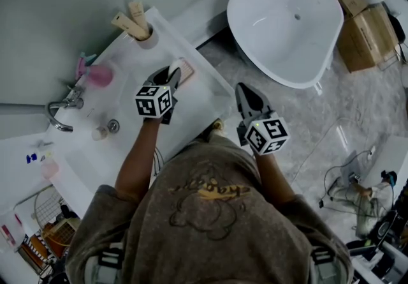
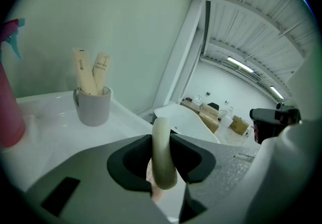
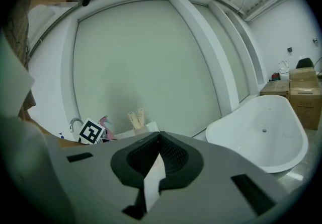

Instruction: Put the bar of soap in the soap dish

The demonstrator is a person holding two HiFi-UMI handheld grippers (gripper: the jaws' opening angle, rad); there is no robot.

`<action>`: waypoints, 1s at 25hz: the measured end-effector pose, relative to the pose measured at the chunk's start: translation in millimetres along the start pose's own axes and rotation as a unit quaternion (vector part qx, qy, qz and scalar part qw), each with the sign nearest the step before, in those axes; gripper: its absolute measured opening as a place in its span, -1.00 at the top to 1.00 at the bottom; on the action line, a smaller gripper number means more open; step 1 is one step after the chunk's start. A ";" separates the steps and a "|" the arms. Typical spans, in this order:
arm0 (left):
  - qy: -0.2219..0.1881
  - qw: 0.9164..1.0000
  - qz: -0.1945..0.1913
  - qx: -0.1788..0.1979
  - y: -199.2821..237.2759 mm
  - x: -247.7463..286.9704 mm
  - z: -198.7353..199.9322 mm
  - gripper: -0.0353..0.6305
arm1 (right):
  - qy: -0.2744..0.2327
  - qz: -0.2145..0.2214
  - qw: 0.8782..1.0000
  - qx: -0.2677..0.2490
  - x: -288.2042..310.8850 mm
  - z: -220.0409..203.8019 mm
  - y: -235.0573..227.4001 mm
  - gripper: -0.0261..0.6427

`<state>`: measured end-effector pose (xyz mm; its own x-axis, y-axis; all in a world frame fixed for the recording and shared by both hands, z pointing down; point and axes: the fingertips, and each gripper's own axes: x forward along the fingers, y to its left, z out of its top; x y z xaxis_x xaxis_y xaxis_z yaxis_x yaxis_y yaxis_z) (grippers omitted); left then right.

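A: Left gripper [image 1: 172, 76]?

B: Clamped on the bar of soap [image 2: 162, 152]. The bar stands on edge between the pads, over the flat end of the counter [image 1: 199, 99].

A: Dish?

B: The tan soap dish [image 1: 186, 71] sits at 1 o'clock from the tips, just beside them and close to the counter's right edge. Can't tell if soap and dish touch.

A: Room around?

B: A cup of tubes [image 1: 146, 36] at 11 o'clock, apart. A pink spray bottle [image 1: 99, 75] and the faucet [image 1: 61, 110] out toward 9, bare white counter between. At 3 o'clock the counter ends and the floor drops away.

A: Right gripper [image 1: 243, 90]?

B: Jaws together, empty. It hangs off the counter at 4 o'clock from the left one, with the bathtub [image 1: 287, 27] at 1 o'clock from it.
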<state>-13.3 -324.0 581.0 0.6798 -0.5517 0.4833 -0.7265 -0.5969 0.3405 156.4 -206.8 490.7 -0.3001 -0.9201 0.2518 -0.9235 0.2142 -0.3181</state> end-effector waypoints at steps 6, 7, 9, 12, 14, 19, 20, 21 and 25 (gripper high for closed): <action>0.035 0.999 0.012 -0.009 9.0 18.4 -21.6 0.57 | 0.005 -0.002 1.000 0.005 2.2 0.6 -13.0 0.93; 0.040 0.999 0.012 -0.011 9.1 20.9 -23.8 0.57 | 0.006 -0.002 1.000 0.005 2.9 0.4 -14.4 0.93; 0.047 0.999 0.013 -0.012 9.4 25.3 -27.4 0.57 | 0.008 0.000 1.000 0.005 4.8 -0.2 -16.4 0.93; 0.056 0.998 0.015 -0.014 10.0 30.8 -32.7 0.57 | 0.011 0.003 1.000 0.006 8.2 -1.8 -19.5 0.93; 0.063 0.998 0.016 -0.015 9.9 34.1 -36.0 0.57 | 0.012 0.004 1.000 0.008 9.8 -1.5 -22.1 0.92; 0.075 0.997 0.021 -0.016 10.2 38.6 -39.4 0.57 | 0.012 0.008 1.000 0.009 12.6 -0.8 -27.6 0.93; 0.077 0.997 0.021 -0.014 10.0 39.4 -39.6 0.57 | 0.012 0.009 1.000 0.011 13.0 -0.6 -28.5 0.93; 0.079 0.997 0.022 -0.013 9.9 39.8 -40.0 0.57 | 0.012 0.010 1.000 0.011 13.3 -0.5 -29.3 0.93; 0.082 0.996 0.030 -0.007 10.7 39.9 -40.6 0.57 | 0.013 0.012 1.000 0.008 13.5 -0.9 -31.8 0.93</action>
<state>1.9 -328.7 636.7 0.6106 -0.4825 0.6280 -0.7671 -0.5573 0.3176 181.5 -225.8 505.1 -0.3280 -0.9058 0.2684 -0.9125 0.2302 -0.3381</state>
